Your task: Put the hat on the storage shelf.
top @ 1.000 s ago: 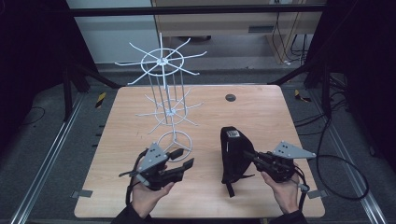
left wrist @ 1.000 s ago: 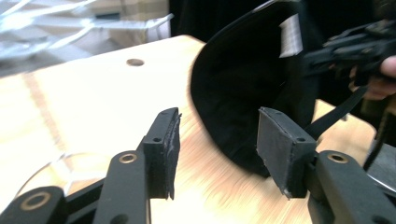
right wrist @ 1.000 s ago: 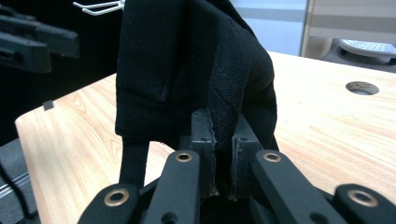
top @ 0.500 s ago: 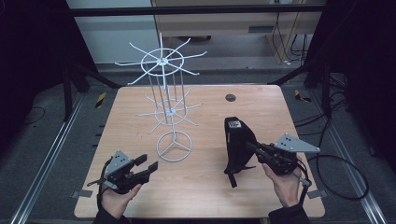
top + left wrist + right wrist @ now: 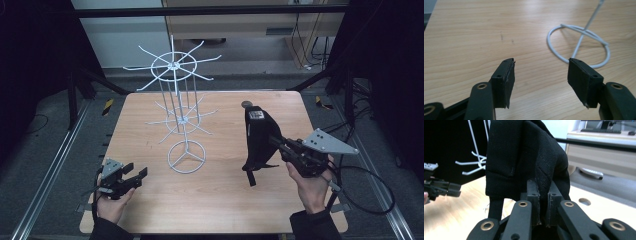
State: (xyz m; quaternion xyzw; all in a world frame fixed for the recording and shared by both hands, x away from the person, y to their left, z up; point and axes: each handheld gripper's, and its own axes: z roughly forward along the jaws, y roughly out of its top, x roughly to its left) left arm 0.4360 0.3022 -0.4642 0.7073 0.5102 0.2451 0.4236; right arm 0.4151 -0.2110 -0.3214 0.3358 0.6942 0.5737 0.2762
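left gripper [image 5: 131,178] has let go and pulled back to lower left, its jaws just opening, nothing between them. right gripper [image 5: 276,144] alone lifts the black bag [image 5: 258,137], clamped, centre right beside the wire rack [image 5: 176,112]; hanging comes next.

My left claw [image 5: 131,176] sits low at the lower left of the high view, held in my left hand [image 5: 111,202], its jaws wide apart after just opening, nothing between them. My right claw [image 5: 278,144], at the right of the frame in my right hand [image 5: 311,187], is clamped tight, seemingly lifted and pointing toward the upper left.
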